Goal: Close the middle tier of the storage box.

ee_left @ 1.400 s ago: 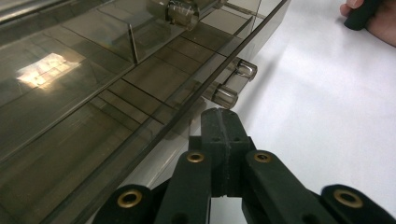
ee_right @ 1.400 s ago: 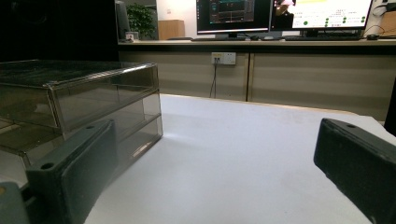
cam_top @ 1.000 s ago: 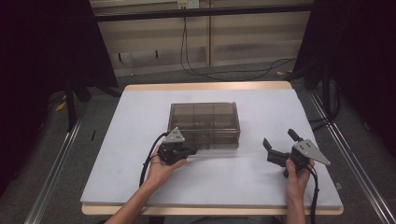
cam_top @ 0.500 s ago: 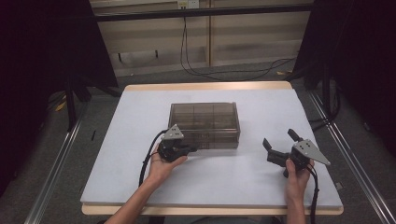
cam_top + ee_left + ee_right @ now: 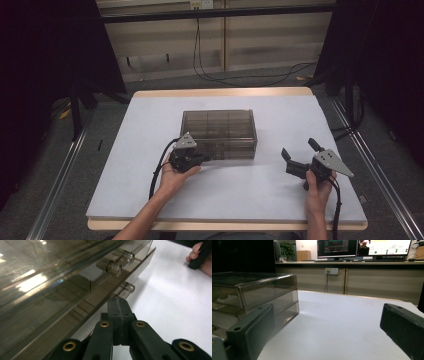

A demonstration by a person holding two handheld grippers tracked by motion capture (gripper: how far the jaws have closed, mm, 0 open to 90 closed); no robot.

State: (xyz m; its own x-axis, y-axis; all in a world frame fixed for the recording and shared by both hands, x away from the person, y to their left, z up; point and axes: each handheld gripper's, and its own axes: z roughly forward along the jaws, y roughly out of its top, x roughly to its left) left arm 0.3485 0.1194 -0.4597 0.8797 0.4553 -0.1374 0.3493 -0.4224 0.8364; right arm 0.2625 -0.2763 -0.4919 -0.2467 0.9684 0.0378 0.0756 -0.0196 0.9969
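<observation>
Here the white table [image 5: 150, 125] carries a smoky plastic drawer box [image 5: 218, 131] at its middle. At the box's near face, the left gripper [image 5: 117, 308] is pinched tight beside a drawer knob [image 5: 114, 267]. The right gripper [image 5: 297, 157] gapes wide, well apart. A pull might drag the whole box.

This looks like a lab or recording studio — a white tabletop [image 5: 150, 150] stands on a grey carpeted floor [image 5: 60, 150], ringed by black curtains [image 5: 45, 60] and metal floor rails [image 5: 55, 185]. Beyond it, a long counter [image 5: 342, 263] carries lit computer monitors [image 5: 337, 248] — cables [image 5: 200, 55] hang down its panelled front beside a wall socket [image 5: 331, 271]. A potted plant [image 5: 287, 250] stands farther back.
</observation>
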